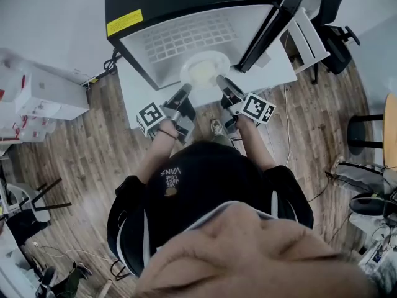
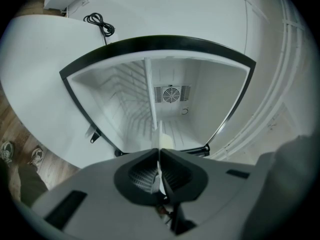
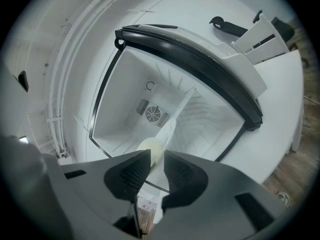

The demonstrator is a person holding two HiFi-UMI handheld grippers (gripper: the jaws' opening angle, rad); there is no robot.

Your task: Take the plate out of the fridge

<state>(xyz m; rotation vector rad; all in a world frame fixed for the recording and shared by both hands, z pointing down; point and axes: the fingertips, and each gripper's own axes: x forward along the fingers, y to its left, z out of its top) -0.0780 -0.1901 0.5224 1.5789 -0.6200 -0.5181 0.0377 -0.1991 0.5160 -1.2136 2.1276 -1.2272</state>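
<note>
Your left gripper [image 2: 159, 153] has its jaws almost pressed together, pinching the thin rim of the white plate [image 2: 165, 140], which runs edge-on between them. Your right gripper [image 3: 156, 155] has its jaws set wider. The plate's opposite rim fills the gap between them, so it appears to be clamped there too. Holding both sides at once likely keeps the plate steady as it comes out. The plate sits at the mouth of the fridge [image 1: 186, 5], partly inside the opening and not yet clear of it. Both grippers point level into the white cavity, where a round fan [image 2: 171, 94] is set in the back wall. The door [image 1: 276, 23] stands swung open on your right, which leaves room to draw the plate straight back toward your body. The fridge rests on a white table [image 1: 273, 73], and a black cable [image 2: 100, 24] lies coiled near its left side. Below you is a wood-plank floor [image 1: 80, 148]. A black office chair [image 1: 335, 17] stands to the right beyond the door, and white boxes [image 1: 49, 98] sit at the left.
</note>
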